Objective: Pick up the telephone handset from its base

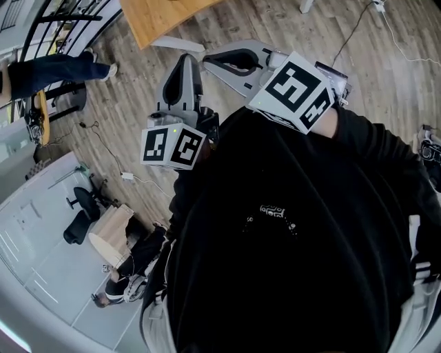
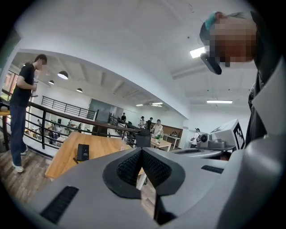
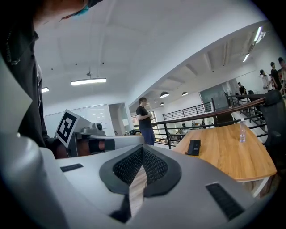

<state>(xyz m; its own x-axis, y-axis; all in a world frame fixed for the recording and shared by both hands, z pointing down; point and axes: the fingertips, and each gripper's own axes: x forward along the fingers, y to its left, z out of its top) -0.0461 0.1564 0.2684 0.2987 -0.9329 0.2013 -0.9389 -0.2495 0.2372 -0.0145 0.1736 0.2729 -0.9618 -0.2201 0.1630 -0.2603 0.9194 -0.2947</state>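
Note:
No telephone can be made out for certain. A small flat black object (image 2: 82, 152) (image 3: 193, 146) lies on the wooden table (image 2: 100, 147) (image 3: 228, 152) (image 1: 155, 17) ahead, well away from both grippers; whether it is the phone I cannot tell. My left gripper (image 2: 141, 151) (image 1: 186, 65) is held at chest height and points about level, shut with nothing between its pads. My right gripper (image 3: 142, 148) (image 1: 210, 58) is beside it, also shut and empty. Each gripper's marker cube (image 1: 172, 146) (image 1: 296, 89) sits close against my black shirt.
A person (image 2: 24, 103) (image 3: 145, 118) stands by a black railing (image 2: 58, 123) next to the table. A clear bottle (image 3: 241, 132) stands on the table. More people and desks are far behind. Cables (image 1: 103, 148) trail over the wood floor.

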